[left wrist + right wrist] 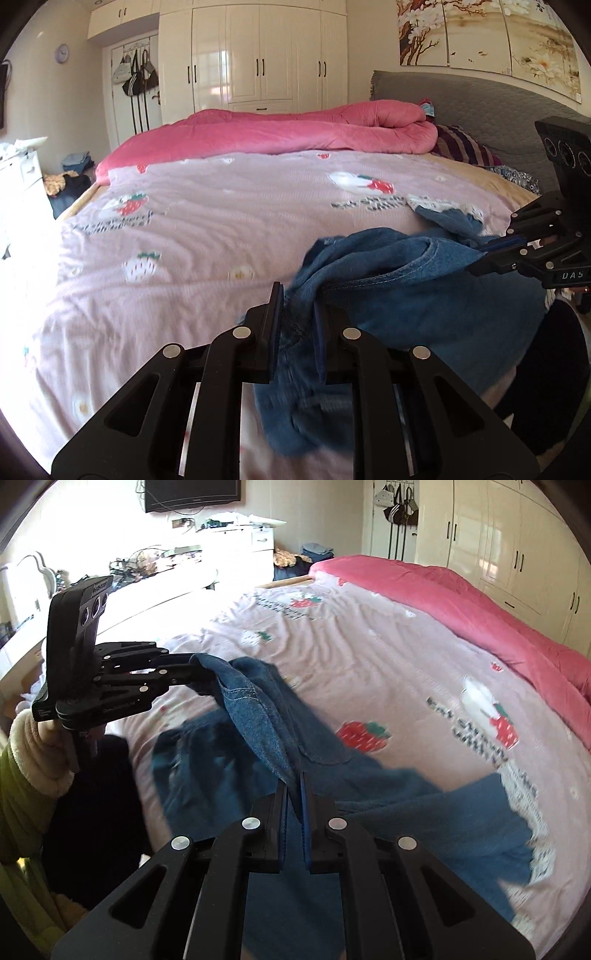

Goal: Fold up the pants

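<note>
Blue denim pants [399,291] hang bunched between both tools above a pink strawberry-print bedsheet [192,236], lower part trailing on the sheet. Left gripper [297,314] clenched on a fold of the denim; fabric sits between its pads. Right gripper [294,797] pinches the waistband edge, jaws nearly closed on it. Folded pink quilt [258,133] lies along the far side of the bed, well apart. White wardrobe [258,55] behind.
</note>
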